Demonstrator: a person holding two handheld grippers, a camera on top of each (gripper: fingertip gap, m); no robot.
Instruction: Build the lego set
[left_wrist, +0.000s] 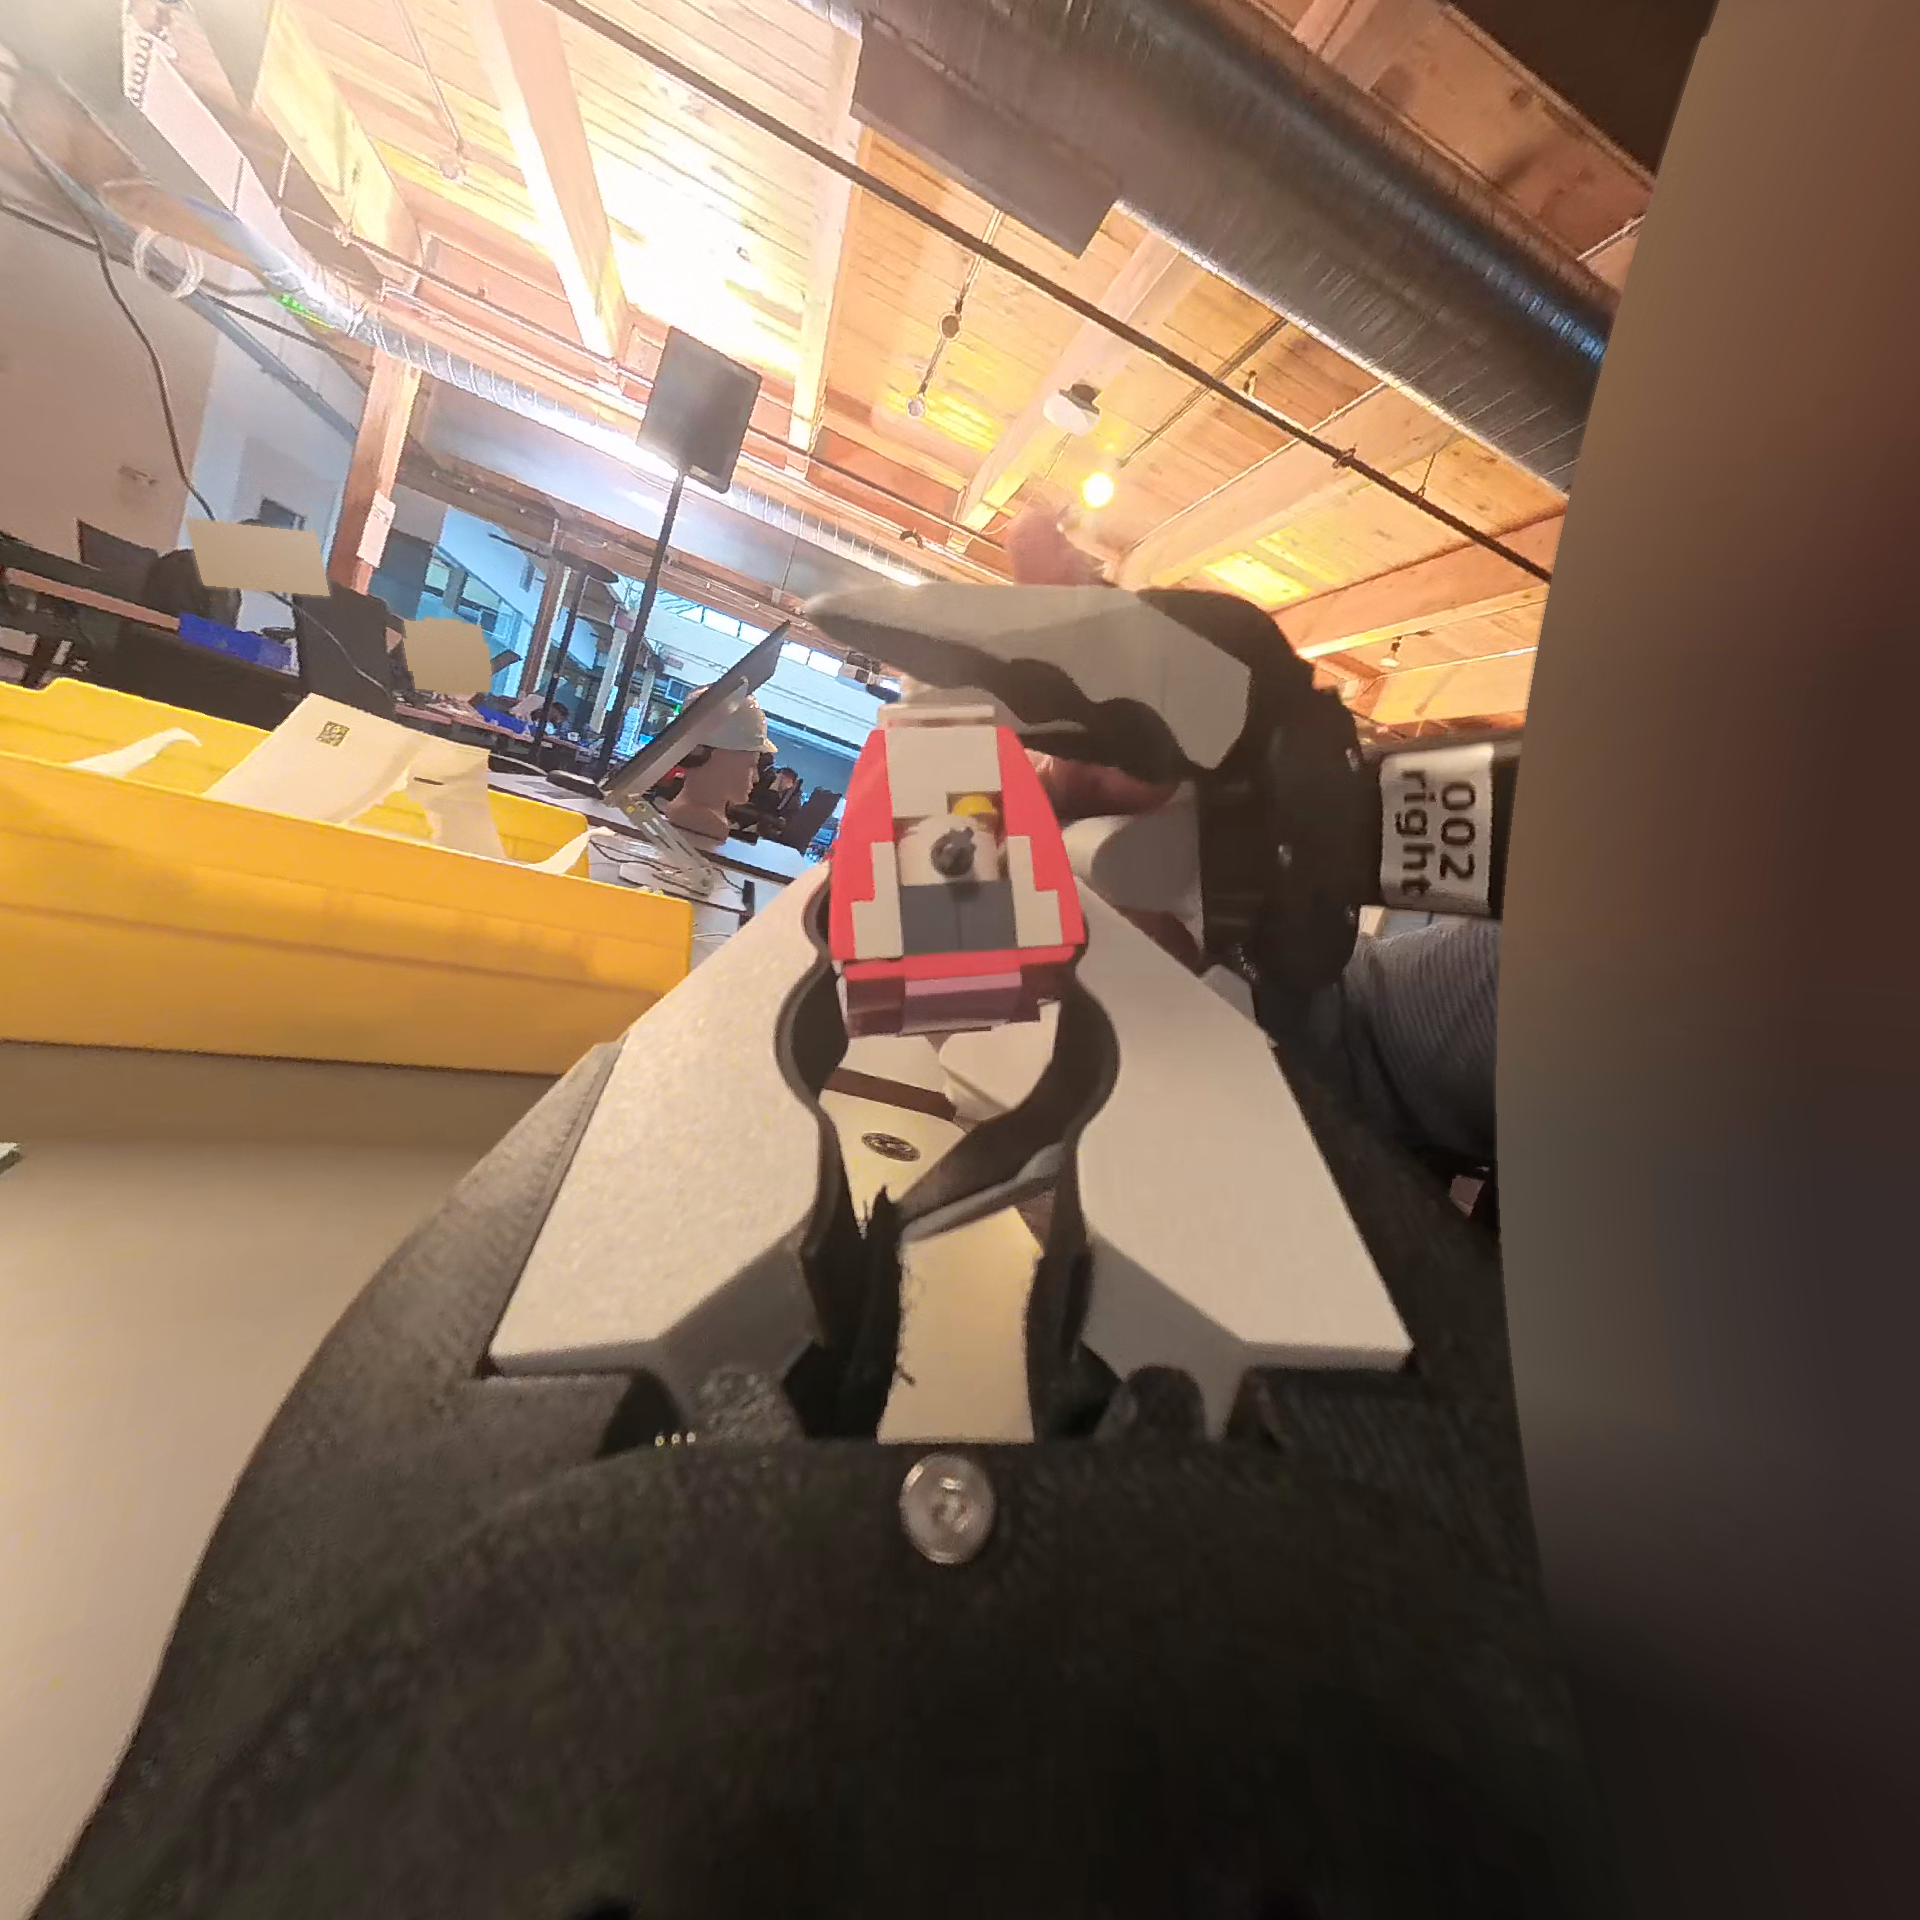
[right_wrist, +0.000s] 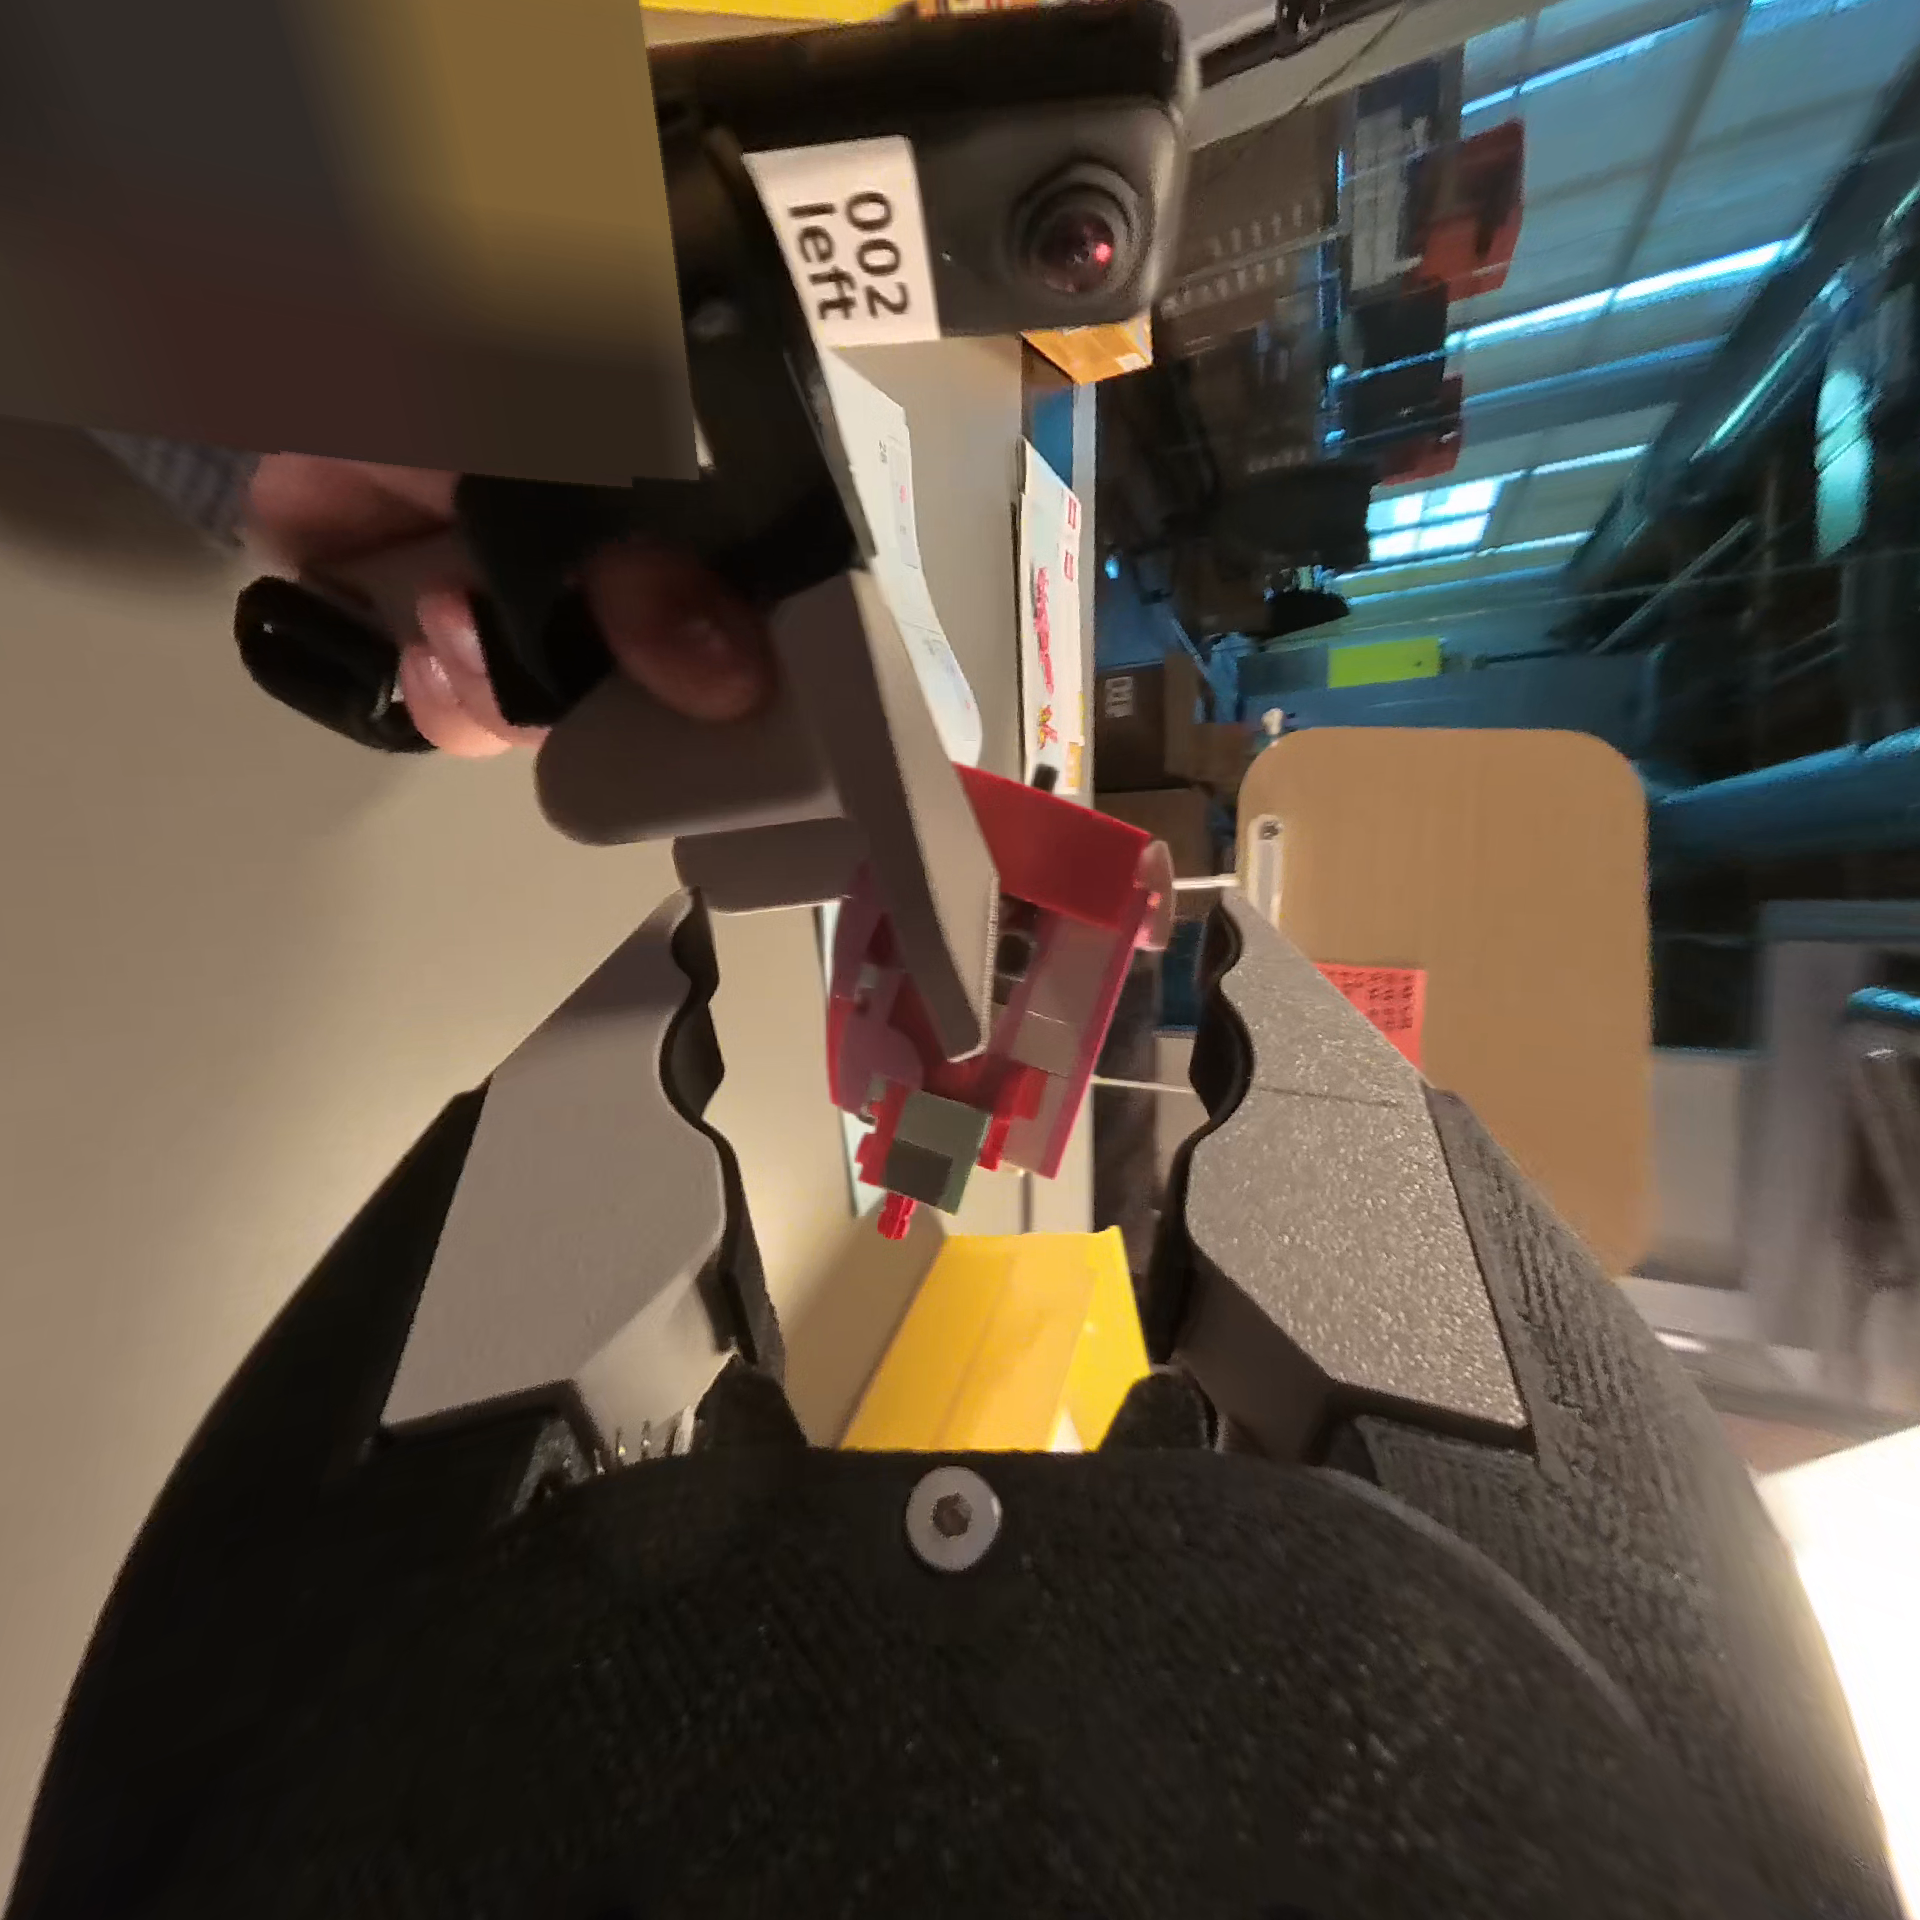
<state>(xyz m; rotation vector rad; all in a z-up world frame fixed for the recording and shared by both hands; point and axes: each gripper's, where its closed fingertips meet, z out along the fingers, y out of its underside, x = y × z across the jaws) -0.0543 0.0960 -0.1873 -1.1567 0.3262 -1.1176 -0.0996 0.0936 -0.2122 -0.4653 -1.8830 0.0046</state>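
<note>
Both tongs meet at one toy. Left gripper (left_wrist: 951, 935) clamps the red and white brick-built model (left_wrist: 951, 862) at its lower end, long axis running away from the fingers. Right gripper (right_wrist: 956, 997) stands wide open around it, pads (right_wrist: 1299, 1039) not touching.

A red, white and grey toy-brick model (left_wrist: 951, 873) is held aloft, clamped between the left gripper's (left_wrist: 951, 966) grey fingertips, within the right gripper's (right_wrist: 956, 997) wide-open jaws.
</note>
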